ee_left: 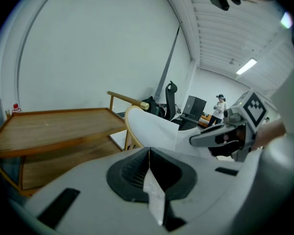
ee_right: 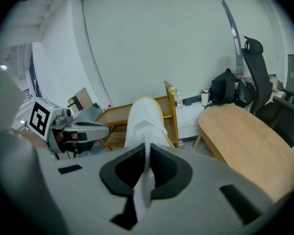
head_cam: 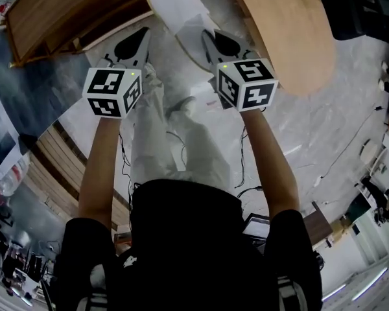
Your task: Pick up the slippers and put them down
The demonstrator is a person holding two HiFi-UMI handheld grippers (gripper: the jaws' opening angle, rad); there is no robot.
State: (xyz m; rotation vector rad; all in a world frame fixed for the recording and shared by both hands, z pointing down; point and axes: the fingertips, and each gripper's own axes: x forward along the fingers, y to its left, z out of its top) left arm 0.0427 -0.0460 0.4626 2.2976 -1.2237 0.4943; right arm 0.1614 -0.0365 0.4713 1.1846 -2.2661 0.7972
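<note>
A white slipper (head_cam: 178, 15) with a tan sole rim hangs between my two grippers, above the marble floor. My left gripper (head_cam: 142, 36) is shut on a thin white edge of the slipper (ee_left: 157, 129). That edge runs down between the left gripper's (ee_left: 148, 155) dark pads. My right gripper (head_cam: 211, 39) grips the opposite edge. In the right gripper view the slipper (ee_right: 144, 116) stands toe-up straight ahead, and its fabric is pinched in the right gripper (ee_right: 147, 151). Each gripper shows in the other's view, the right gripper (ee_left: 225, 136) and the left gripper (ee_right: 73, 129).
A low wooden rack (head_cam: 65, 11) stands to the left and an oval wooden table (head_cam: 292, 24) to the right. The person's light trouser legs (head_cam: 175, 135) are below the grippers. Cables (head_cam: 243, 167) trail on the floor. A black office chair (ee_right: 257, 77) stands beyond the table.
</note>
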